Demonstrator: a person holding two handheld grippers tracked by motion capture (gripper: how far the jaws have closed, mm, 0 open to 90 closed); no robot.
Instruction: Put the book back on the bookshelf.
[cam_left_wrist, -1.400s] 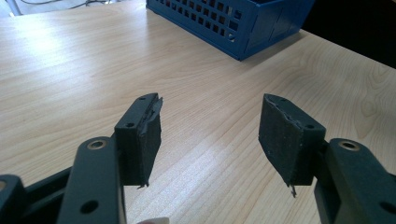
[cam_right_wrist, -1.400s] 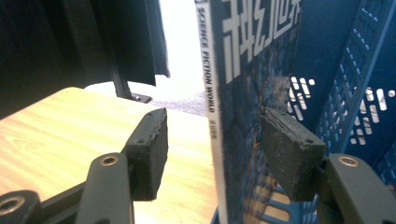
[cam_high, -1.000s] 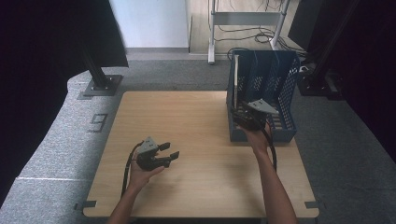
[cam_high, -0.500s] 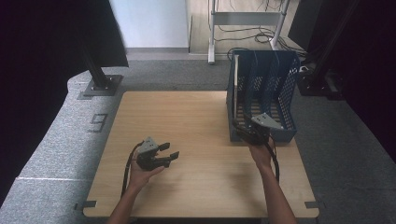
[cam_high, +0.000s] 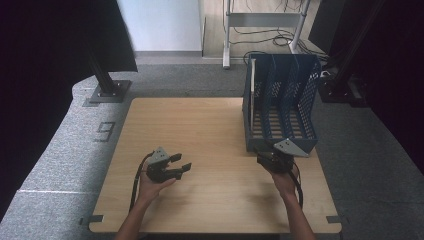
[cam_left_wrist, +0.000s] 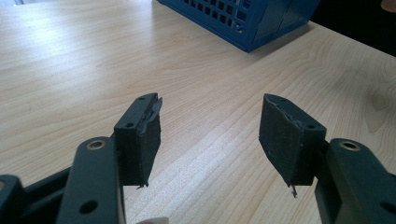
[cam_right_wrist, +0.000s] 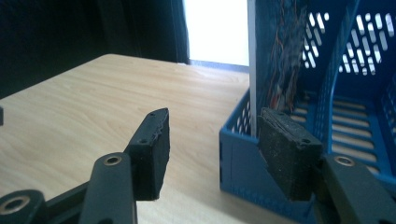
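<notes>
the blue file rack (cam_high: 281, 107) stands upright near the table's (cam_high: 210, 125) right edge, toward the far side. a thin board or book (cam_high: 251, 100) stands in its leftmost slot, against the left wall. the right gripper (cam_high: 267, 159) sits just at the rack's near left corner, jaws spread and holding nothing; in the right gripper view one jaw lies in front of the rack's front lip, contact not clear. the left gripper (cam_high: 175, 167) rests low over the near left part of the table, well apart from the rack, jaws spread wide and holding nothing.
</notes>
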